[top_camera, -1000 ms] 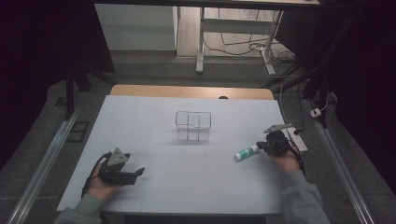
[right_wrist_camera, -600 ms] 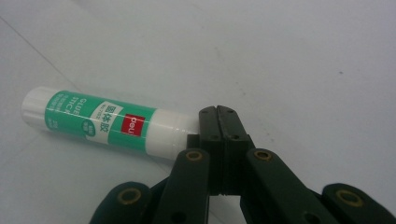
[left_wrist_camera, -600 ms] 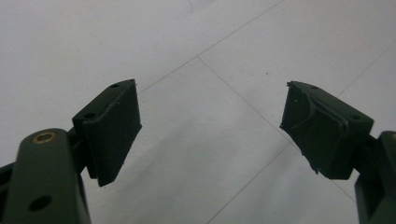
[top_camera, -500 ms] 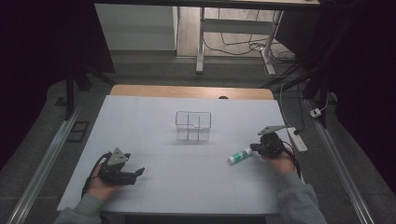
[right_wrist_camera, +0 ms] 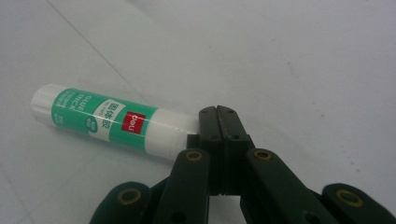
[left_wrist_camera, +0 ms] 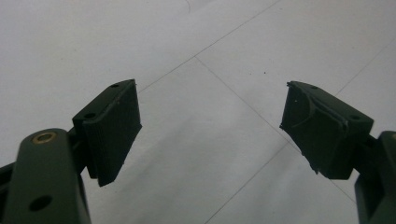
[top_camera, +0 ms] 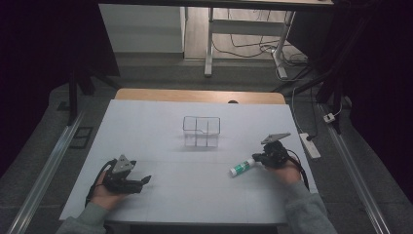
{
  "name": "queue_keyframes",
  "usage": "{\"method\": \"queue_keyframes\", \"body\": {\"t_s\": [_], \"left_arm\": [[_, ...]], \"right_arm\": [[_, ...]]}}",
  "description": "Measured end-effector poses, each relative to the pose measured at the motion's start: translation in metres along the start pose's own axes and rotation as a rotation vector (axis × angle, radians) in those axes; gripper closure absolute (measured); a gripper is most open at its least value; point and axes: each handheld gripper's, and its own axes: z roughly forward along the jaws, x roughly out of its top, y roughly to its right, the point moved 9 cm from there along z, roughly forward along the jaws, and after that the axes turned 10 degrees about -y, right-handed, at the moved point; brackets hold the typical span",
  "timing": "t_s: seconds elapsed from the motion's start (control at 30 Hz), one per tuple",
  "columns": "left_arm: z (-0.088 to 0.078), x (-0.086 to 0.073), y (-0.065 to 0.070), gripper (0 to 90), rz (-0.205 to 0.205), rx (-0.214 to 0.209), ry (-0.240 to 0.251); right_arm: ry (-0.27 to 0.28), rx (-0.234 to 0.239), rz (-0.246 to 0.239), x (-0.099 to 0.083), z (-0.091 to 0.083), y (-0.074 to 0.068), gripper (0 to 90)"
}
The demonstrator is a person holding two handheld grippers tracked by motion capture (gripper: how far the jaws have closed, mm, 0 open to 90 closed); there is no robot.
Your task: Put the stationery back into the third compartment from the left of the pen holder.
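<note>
Near the front left corner of the desk [top_camera: 195,200] the left gripper [top_camera: 143,181] rests in the person's hand with its fingers [left_wrist_camera: 112,126] spread wide and nothing but bare white surface between them; it seems to have no part in this step and is best left parked there, well apart from the work. Toward the middle, nearer the far edge, stands a small clear box [top_camera: 201,130] with dividers, which looks like the likely place for the glue stick [top_camera: 242,168]. The glue stick lies flat on the desk toward the right edge, closer to the front than the box. The right gripper [top_camera: 257,160] sits just to its right with its fingers [right_wrist_camera: 229,126] pressed together, gripping nothing. In the right gripper view the stick's [right_wrist_camera: 102,119] white end lies against the left side of the right gripper's [right_wrist_camera: 222,112] closed tips, touching or nearly so, and the green labelled body runs away to the left; it is beside the fingers, not between them. If this step is a pickup, I judge that the fingers must first open wider than the tube and slide across so one pad comes down on each side of the round body. They should close around the middle of the label rather than the end. A slow, level approach matters, since a round tube will roll off at a sideways knock.
</note>
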Motion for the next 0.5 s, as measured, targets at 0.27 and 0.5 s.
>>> {"method": "queue_keyframes", "body": {"t_s": [0.27, 0.5], "left_arm": [[0.001, 0.000, 0.000, 19.2, 0.000, -0.002, -0.004], [0.001, 0.000, 0.000, 19.2, -0.001, -0.001, -0.003]], "right_arm": [[-0.001, 0.029, -0.011, 0.001, 0.003, -0.017, 89.8], [-0.014, 0.039, -0.025, 0.003, 0.006, -0.034, 89.8]]}}
